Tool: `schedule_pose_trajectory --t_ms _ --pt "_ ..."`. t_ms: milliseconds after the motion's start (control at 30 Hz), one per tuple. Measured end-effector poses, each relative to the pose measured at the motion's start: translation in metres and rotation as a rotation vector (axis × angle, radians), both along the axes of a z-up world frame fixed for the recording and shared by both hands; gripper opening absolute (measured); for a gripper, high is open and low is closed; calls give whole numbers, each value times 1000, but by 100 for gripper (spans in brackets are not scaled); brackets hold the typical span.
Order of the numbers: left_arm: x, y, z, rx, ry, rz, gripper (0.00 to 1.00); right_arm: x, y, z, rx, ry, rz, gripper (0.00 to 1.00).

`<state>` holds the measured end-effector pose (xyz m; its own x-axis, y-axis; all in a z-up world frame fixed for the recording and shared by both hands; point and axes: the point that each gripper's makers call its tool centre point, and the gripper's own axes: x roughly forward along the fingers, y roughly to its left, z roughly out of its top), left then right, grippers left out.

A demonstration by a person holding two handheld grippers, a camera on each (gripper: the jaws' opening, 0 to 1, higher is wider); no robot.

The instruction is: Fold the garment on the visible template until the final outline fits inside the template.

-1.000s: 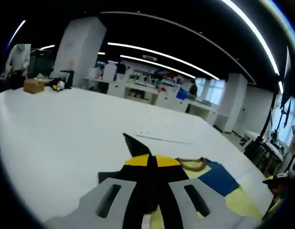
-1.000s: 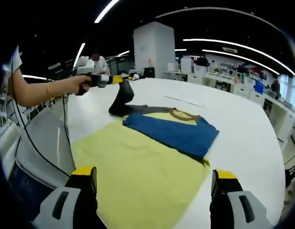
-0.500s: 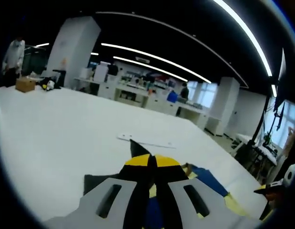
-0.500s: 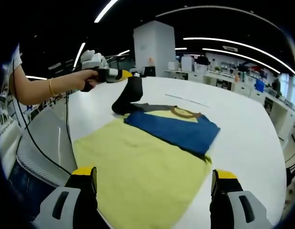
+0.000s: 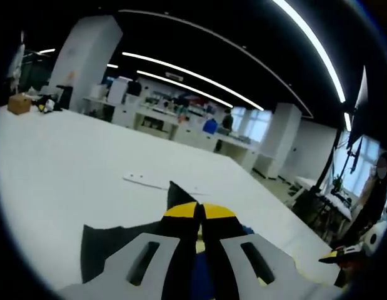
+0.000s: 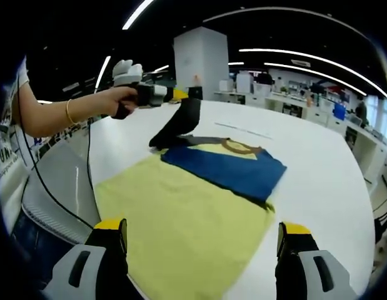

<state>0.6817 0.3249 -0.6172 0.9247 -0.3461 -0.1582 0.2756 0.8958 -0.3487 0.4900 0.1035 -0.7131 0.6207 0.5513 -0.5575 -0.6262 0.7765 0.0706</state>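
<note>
In the left gripper view, the left gripper (image 5: 200, 215) has its yellow-tipped jaws pressed together on a pointed flap of the dark sleeve (image 5: 174, 194), lifted above the smooth white table (image 5: 62, 162). In the right gripper view, the right gripper (image 6: 202, 240) stands spread wide and holds nothing. Beyond it the soft garment (image 6: 193, 212), yellow, blue and dark, lies flat on the table, long axis running away from the camera, neckline at the far end.
</note>
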Motion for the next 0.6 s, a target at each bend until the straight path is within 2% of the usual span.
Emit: schedule_pose_trajectory --t_ms 233,500,600 --pt "4 -25 -2 -6 -1 -40 0 2 0 -1 -2 2 -2 99" --pt "10 -51 -10 -55 18 -56 0 2 -4 -4 6 7 -22 99" --pt "11 -64 -13 -53 25 -71 0 0 -7 -5 2 11 -31 99"
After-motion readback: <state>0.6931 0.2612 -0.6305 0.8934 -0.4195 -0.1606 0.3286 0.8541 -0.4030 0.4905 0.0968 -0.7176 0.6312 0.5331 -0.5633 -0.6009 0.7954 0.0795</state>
